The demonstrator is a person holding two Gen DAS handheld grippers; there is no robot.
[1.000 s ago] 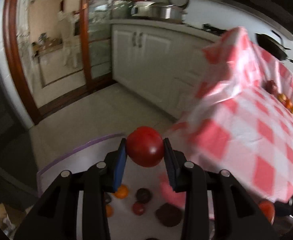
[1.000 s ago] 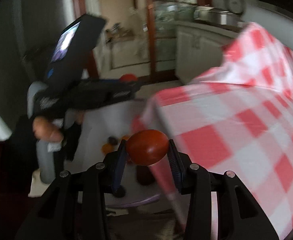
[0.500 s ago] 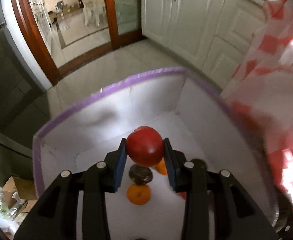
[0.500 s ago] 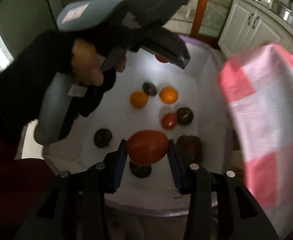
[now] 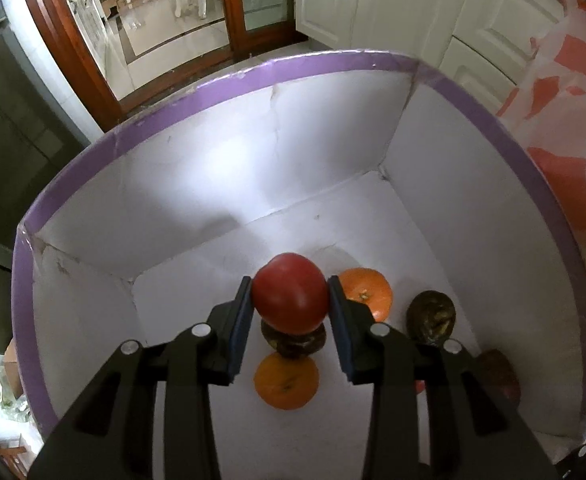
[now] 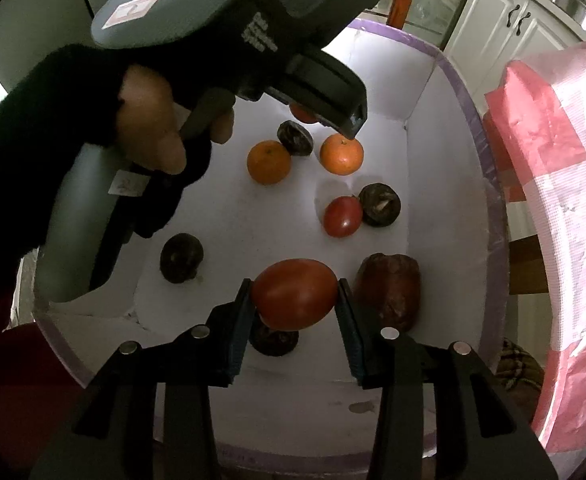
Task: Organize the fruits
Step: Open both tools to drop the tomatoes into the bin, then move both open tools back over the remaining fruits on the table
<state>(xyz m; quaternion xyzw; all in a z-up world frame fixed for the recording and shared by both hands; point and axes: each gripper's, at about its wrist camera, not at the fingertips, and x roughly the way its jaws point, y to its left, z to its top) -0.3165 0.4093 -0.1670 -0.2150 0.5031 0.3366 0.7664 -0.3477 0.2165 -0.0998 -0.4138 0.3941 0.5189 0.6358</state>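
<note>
Left wrist view: left tongs (image 5: pixel 290 307) point steeply down into a white cardboard box with a purple rim (image 5: pixel 197 92), blue pads on both sides of a round red tomato (image 5: pixel 291 298). The left pad touches it, a thin gap may show at the right pad, hard to tell; jaws have just been opening, tomato between them. Below it on the box floor sit a dark wrinkled passion fruit (image 5: pixel 294 338), a near orange mandarin (image 5: pixel 286 381), a second mandarin (image 5: pixel 367 293) and another dark wrinkled fruit (image 5: pixel 431 316).

Right wrist view: right tongs (image 6: pixel 295 305) also aim steeply down into the same box (image 6: pixel 459 92), pinching an oval red tomato (image 6: pixel 295 294) between the blue pads; jaws have just been opening a little, pads touching the fruit. The left hand (image 6: pixel 153 128), in a dark fingerless glove, grips the grey handle of the left tool at upper left, above the box. On the box floor: two mandarins, a small red tomato (image 6: pixel 343 216), several dark wrinkled fruits and a brownish-red lumpy fruit (image 6: pixel 389 290) just right of the held tomato. A red-and-white checked cloth (image 6: pixel 557 200) hangs over the tabletop at right.

Versus a second ago: both tools were higher and more level, with kitchen cabinets and the cloth filling the views; now both sit low over the box, tomatoes not dropped.
</note>
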